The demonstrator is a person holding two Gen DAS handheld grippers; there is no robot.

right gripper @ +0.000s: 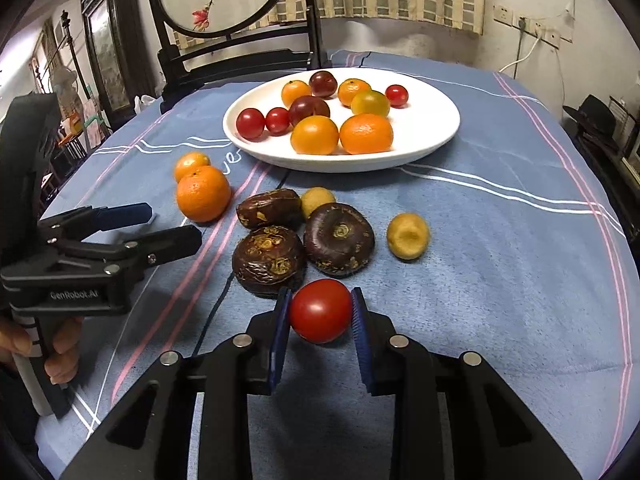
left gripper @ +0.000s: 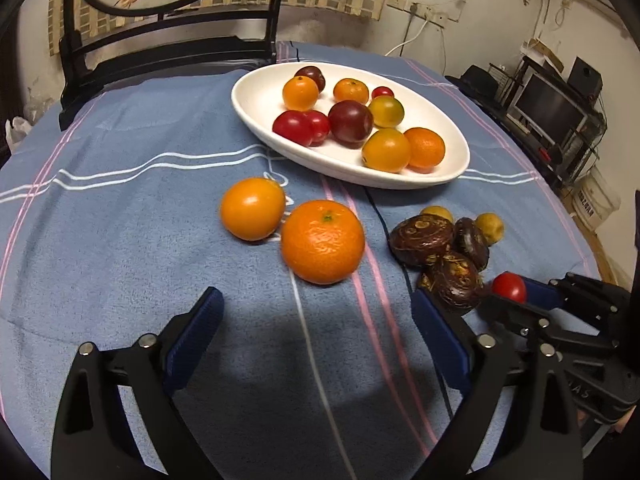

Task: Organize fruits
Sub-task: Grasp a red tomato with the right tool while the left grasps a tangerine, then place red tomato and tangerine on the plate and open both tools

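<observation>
Blue striped tablecloth (right gripper: 500, 240); white oval ceramic plate (right gripper: 432, 136) already holds fruit. Right gripper (right gripper: 320, 314) pinches small red cherry tomato (right gripper: 320, 310) near the dark chestnuts; left gripper (left gripper: 316, 320) spread, empty. Pick step done; next, probably carry to plate.

The counter (right gripper: 500, 240) wears a blue cloth with white and pink stripes. The plate (right gripper: 432, 128) is white, holding orange, yellow, red and dark maroon fruits. Near it lie a bright orange mandarin (right gripper: 203, 193), three dark brown water chestnuts (right gripper: 338, 238), and a red tomato (right gripper: 320, 310) between blue pads (right gripper: 362, 332).
</observation>
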